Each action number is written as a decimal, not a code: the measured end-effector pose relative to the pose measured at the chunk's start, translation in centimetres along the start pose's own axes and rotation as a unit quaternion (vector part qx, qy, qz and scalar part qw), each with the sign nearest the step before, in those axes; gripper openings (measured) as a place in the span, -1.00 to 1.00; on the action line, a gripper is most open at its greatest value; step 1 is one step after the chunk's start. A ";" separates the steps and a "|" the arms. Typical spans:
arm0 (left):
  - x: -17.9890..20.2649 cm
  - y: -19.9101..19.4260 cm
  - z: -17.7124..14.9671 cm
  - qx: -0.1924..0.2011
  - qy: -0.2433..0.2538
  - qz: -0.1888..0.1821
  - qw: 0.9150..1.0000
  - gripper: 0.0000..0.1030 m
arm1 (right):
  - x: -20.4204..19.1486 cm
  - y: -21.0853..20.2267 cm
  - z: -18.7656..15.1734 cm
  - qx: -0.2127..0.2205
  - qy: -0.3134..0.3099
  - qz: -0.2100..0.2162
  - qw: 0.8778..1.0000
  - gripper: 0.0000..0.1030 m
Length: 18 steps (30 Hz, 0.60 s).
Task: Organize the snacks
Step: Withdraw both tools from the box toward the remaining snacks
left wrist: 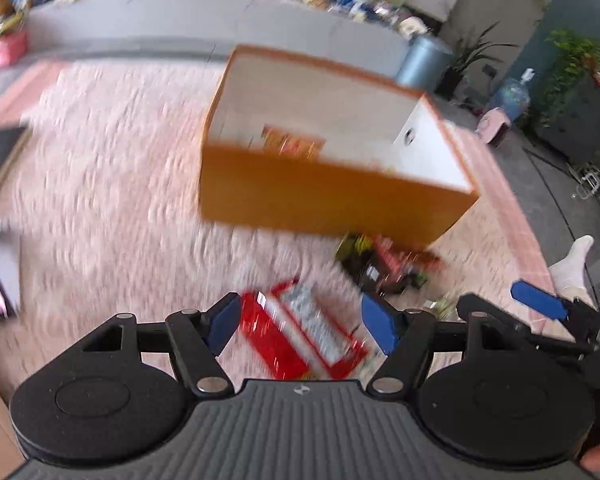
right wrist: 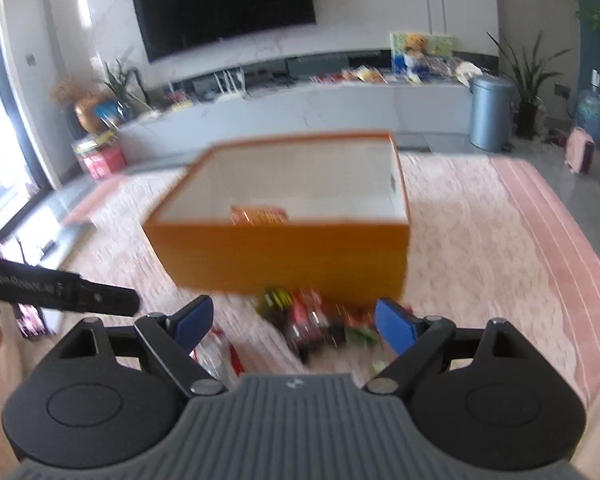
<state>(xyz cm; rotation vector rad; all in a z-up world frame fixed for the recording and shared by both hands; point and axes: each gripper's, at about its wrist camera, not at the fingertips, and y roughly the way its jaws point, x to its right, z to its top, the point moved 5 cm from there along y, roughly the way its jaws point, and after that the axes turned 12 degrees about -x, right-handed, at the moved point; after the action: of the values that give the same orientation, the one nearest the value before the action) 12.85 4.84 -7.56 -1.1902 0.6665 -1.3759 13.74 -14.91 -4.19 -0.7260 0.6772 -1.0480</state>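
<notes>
Both claws, left gripper (left wrist: 300,326) and right gripper (right wrist: 294,326), hang released and empty over loose packets (right wrist: 312,324) on the rug (left wrist: 112,168), one orange pack (right wrist: 260,215) already boxed in the orange box (right wrist: 284,254)

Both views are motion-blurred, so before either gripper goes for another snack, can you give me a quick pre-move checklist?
1. Left gripper open and empty: ok.
2. Right gripper open and empty: ok.
3. Open-topped orange cardboard box upright on the pale pink rug: ok.
4. Room left in the box: ok; only one orange packet shows inside.
5. Red and white snack packet below the left gripper: ok.
6. Exact edges of the dark snack pile by the box: cannot tell, blurred.
</notes>
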 end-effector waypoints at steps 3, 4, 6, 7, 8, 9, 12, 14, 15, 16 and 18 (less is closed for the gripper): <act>-0.6 2.0 -1.7 -0.018 -0.018 0.009 1.000 0.58 | 0.1 1.8 -2.2 -0.028 -0.007 -0.005 1.000 0.52; -0.8 2.5 -2.2 -0.025 -0.023 0.007 0.999 0.58 | 0.0 2.3 -3.0 -0.034 -0.009 -0.008 0.999 0.51; -0.9 3.6 -3.2 -0.038 -0.023 0.008 0.999 0.58 | -0.1 3.5 -4.2 -0.053 -0.013 -0.011 0.998 0.51; -0.8 4.0 -3.6 -0.041 -0.022 0.012 0.999 0.59 | -0.3 4.2 -4.8 -0.064 -0.015 -0.004 0.998 0.51; -0.8 4.5 -4.1 -0.045 -0.019 0.018 0.999 0.60 | -0.3 4.7 -5.3 -0.073 -0.017 0.001 0.997 0.51; -0.7 5.0 -4.3 -0.049 -0.015 0.023 0.998 0.60 | -0.5 5.3 -5.8 -0.081 -0.021 0.002 0.996 0.51; -0.7 5.9 -4.7 -0.055 -0.015 0.030 0.998 0.61 | -0.9 6.7 -6.7 -0.100 -0.040 -0.003 0.994 0.51; -0.8 6.3 -4.9 -0.060 -0.017 0.032 0.998 0.61 | -1.1 7.3 -6.8 -0.105 -0.053 -0.007 0.993 0.51; -0.8 6.5 -4.8 -0.062 -0.018 0.033 0.997 0.61 | -1.2 7.6 -6.8 -0.106 -0.059 -0.010 0.993 0.51; -0.9 6.6 -4.8 -0.064 -0.019 0.034 0.997 0.61 | -1.2 7.8 -6.9 -0.108 -0.063 -0.013 0.992 0.51; -0.9 6.8 -4.7 -0.063 -0.020 0.027 0.997 0.61 | -1.2 8.4 -7.1 -0.113 -0.068 -0.015 0.991 0.51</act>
<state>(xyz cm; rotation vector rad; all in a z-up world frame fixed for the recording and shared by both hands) 10.98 3.21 -15.45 -1.2869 0.7624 -1.2769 12.07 -12.52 -14.85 -0.9971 0.6756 -0.9484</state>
